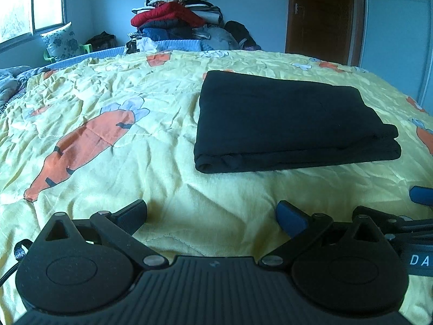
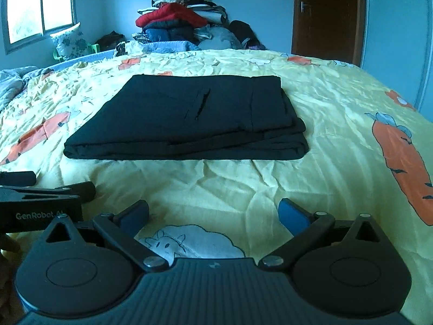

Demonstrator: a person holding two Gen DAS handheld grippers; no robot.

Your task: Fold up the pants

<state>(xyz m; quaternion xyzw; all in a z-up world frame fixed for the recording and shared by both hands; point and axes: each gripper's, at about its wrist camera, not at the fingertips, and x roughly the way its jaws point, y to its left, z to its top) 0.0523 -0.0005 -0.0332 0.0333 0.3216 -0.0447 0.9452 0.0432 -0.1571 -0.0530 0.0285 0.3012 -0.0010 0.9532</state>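
Black fabric pants (image 2: 189, 119), folded into a flat rectangular bundle, lying on the yellow carrot-print quilt (image 2: 243, 184), layered edges stacked along the near side, a slit pocket showing on top. Same bundle (image 1: 289, 124) from the left wrist view, off to the right of centre, rolled fold at its near left corner. Left gripper (image 1: 212, 214) low over the quilt, short of the pants, fingers spread wide, nothing between them, apart from the cloth. Right gripper (image 2: 213, 214) likewise short of the pants, fingers spread wide and empty, a white cartoon sheep print (image 2: 186, 241) on the quilt just under it. Both grippers side by side, each one's fingertips peeking into the other's view at the edge. Beyond the pants, at the far end of the quilt, a tall heap of red, dark and white clothing (image 2: 178, 19) against the wall. Left of the heap, a window (image 2: 40, 5) and a floral pillow (image 2: 69, 43); right of it, a brown wooden door (image 2: 324, 13).
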